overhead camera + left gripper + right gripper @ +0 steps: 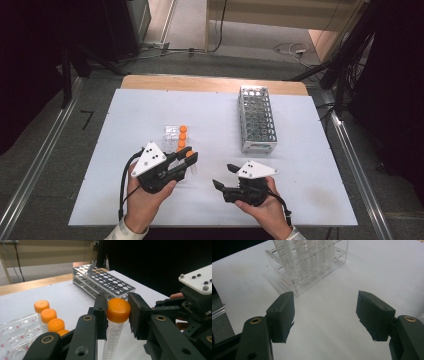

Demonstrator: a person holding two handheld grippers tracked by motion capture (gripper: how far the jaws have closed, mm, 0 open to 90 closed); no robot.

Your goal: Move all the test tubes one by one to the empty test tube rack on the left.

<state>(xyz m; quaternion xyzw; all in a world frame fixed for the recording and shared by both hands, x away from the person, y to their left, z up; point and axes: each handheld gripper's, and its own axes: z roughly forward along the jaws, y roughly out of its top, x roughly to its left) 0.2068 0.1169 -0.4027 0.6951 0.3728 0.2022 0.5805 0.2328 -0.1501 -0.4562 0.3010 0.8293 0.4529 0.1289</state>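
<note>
Left claw point(117, 312) clamped on tube point(113, 337) cap; right claw point(325, 315) open, empty. Lift straight, clear clear rack point(15, 335), carry to metal rack point(105, 281).

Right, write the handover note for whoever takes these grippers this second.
Left gripper: shut on the orange cap of a tube, held upright beside the clear rack.
Right gripper: open, empty, pointing at the clear rack across the white table.
Clear rack holds more orange-capped tubes.
Metal rack: far right of the table; none of its visible holes holds an orange cap.
Done: one tube gripped.
Left: probably carry it to the metal rack, then the others.
</note>
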